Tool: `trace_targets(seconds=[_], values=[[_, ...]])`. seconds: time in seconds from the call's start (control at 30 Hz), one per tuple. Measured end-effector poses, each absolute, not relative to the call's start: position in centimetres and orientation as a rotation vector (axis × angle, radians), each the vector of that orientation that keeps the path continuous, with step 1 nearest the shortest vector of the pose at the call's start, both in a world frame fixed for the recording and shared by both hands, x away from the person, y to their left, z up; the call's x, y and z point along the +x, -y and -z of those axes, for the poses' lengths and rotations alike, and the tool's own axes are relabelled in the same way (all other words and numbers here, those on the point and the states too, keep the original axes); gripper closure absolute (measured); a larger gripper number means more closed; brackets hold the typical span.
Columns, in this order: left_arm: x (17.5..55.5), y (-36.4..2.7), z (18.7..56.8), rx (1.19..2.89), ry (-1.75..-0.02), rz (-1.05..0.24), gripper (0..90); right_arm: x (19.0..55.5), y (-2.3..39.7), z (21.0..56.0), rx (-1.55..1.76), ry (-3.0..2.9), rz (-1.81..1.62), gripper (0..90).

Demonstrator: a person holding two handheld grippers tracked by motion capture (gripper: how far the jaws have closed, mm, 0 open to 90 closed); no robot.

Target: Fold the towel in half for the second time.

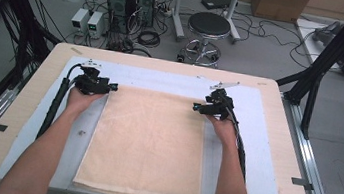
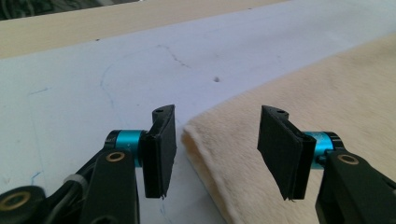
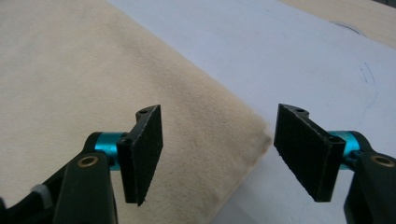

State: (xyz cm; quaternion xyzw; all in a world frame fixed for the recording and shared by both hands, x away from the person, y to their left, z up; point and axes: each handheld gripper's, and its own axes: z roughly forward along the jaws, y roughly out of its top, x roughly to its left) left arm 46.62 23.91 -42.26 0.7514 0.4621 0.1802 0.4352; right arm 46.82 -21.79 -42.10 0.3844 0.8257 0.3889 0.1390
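Beige folded towel (image 1: 146, 141) lies mid-table on the white mat (image 1: 253, 153); left gripper (image 1: 110, 88) and right gripper (image 1: 197, 107) straddle its far corners, jaws apart, gripping nothing.

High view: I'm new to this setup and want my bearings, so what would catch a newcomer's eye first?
First, the cream towel, folded flat in the middle of the pale mat on the wooden table. Next, the left gripper and right gripper, each at a far corner of the towel, jaws open and straddling that corner without pressing it. Beyond the table stands a round black stool on the floor.
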Motion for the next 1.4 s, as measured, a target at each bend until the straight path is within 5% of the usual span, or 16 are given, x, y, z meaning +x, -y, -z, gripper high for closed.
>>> trace_targets(seconds=[0.23,0.5,1.4], values=[[47.2,-22.4,44.0,1.911,-1.195,-0.395,52.4,47.3,21.8,43.2,1.16,-2.435,-1.097,45.0],[46.9,-21.7,44.2,1.929,-1.181,-0.381,79.5,47.1,21.0,43.6,1.149,-2.491,-1.148,79.9],[45.5,-23.4,40.7,1.843,-1.053,-0.391,82.2,46.1,22.5,40.1,1.076,-2.418,-1.32,81.9]])
